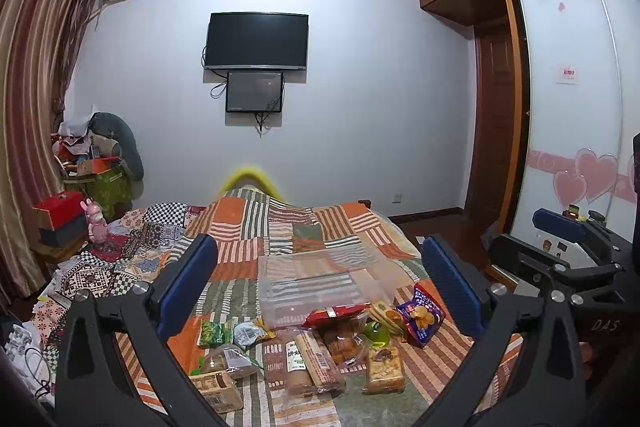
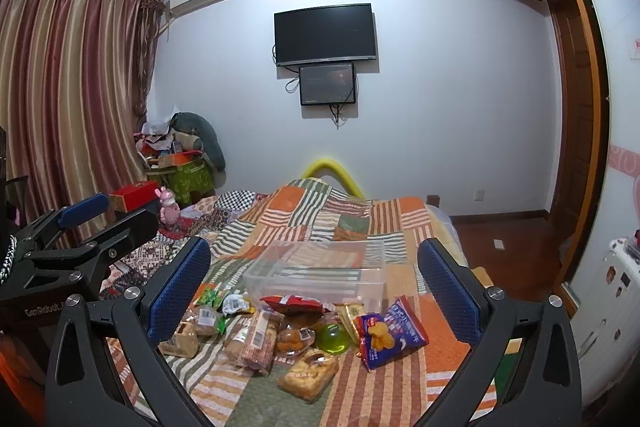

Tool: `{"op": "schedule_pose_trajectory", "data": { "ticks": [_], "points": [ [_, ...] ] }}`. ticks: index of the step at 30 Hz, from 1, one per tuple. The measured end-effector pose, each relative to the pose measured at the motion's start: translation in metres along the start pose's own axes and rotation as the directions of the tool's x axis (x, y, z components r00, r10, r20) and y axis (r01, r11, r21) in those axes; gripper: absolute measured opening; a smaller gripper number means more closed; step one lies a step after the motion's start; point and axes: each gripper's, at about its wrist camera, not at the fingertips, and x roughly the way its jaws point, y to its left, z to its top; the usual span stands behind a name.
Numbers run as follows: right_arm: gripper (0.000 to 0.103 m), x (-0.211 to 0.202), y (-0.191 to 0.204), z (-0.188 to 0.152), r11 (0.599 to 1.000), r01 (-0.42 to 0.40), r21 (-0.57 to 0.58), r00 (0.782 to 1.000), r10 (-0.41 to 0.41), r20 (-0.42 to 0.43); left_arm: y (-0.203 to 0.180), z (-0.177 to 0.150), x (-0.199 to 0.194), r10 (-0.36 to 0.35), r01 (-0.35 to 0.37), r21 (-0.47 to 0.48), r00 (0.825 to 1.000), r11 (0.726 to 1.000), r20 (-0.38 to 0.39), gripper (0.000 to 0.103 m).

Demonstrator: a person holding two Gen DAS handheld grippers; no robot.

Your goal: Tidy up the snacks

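Both held level, jaws wide — left hand-held gripper (image 1: 320,287), right hand-held gripper (image 2: 314,287)

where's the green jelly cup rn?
The green jelly cup lies mid-pile on the bedspread, between the blue snack bag and the red packet.
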Motion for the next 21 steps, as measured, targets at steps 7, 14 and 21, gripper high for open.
{"op": "schedule_pose_trajectory", "data": {
  "ticks": [7, 14, 21],
  "points": [
    [0.103, -0.0021, 0.0006, 0.0013, 1.000, 0.002, -0.003, 1.000, -0.002, 0.006, -0.0004, 0.0001, 0.0005, -0.002, 0.002, -0.001, 1.000, 1.000, -0.001, 0.103],
    [0.103, -0.0043, 0.0002, 0.0036, 1.000, 0.006, -0.003, 1.000, -0.006, 0.014, -0.0006, 0.0006, 0.0006, -0.001, 0.001, -0.001, 1.000, 1.000, -0.002, 0.103],
    [0.103, -0.0050, 0.0003, 0.0042, 1.000, 0.009, -0.002, 1.000, -0.009, 0.017, -0.0003, 0.0006, 0.0005, -0.002, 0.002, -0.001, 1.000, 1.000, -0.001, 0.103]
  ]
}}
